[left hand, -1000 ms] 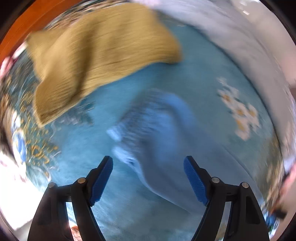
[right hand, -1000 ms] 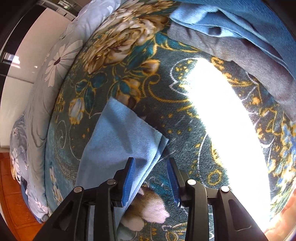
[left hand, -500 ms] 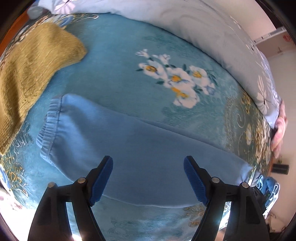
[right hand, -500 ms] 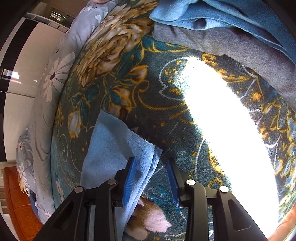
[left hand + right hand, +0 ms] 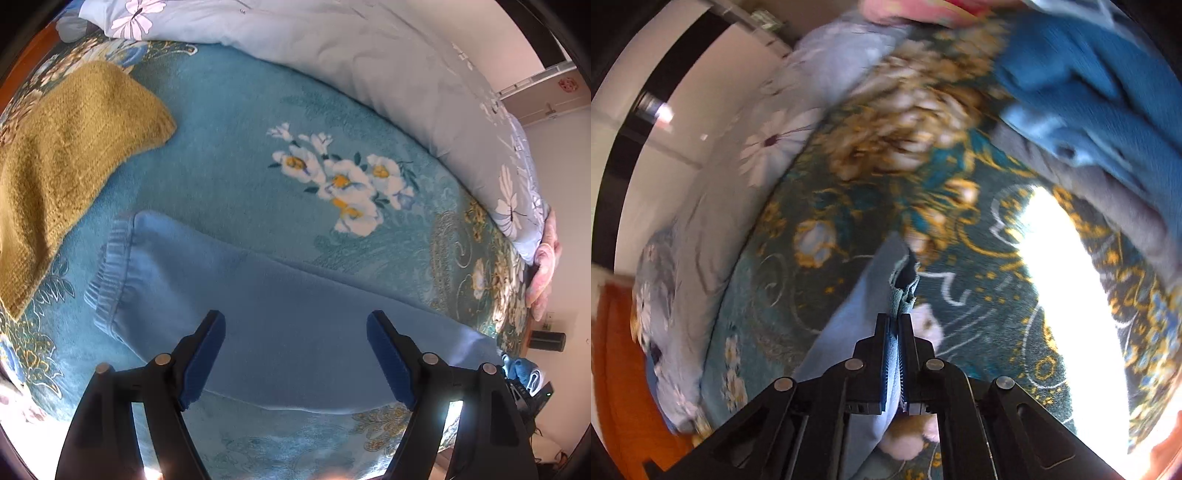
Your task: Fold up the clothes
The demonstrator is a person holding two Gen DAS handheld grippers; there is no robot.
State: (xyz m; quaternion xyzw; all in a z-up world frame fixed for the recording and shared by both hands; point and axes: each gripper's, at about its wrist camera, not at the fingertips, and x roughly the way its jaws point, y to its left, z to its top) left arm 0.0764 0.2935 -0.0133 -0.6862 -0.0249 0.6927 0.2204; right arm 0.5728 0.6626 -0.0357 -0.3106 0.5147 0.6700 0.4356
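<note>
Pinching the hem of the light-blue sweatpants (image 5: 849, 325) in my right gripper (image 5: 894, 354), left gripper (image 5: 295, 360) spread wide over the leg flat on the bed blanket (image 5: 236, 147); thin bite may slip if I pull hard.

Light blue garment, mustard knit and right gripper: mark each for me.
light blue garment (image 5: 295, 325): left wrist view, flat middle.
mustard knit (image 5: 66, 155): left wrist view, centre.
right gripper (image 5: 896, 325): right wrist view, between tips clamping the garment.
</note>
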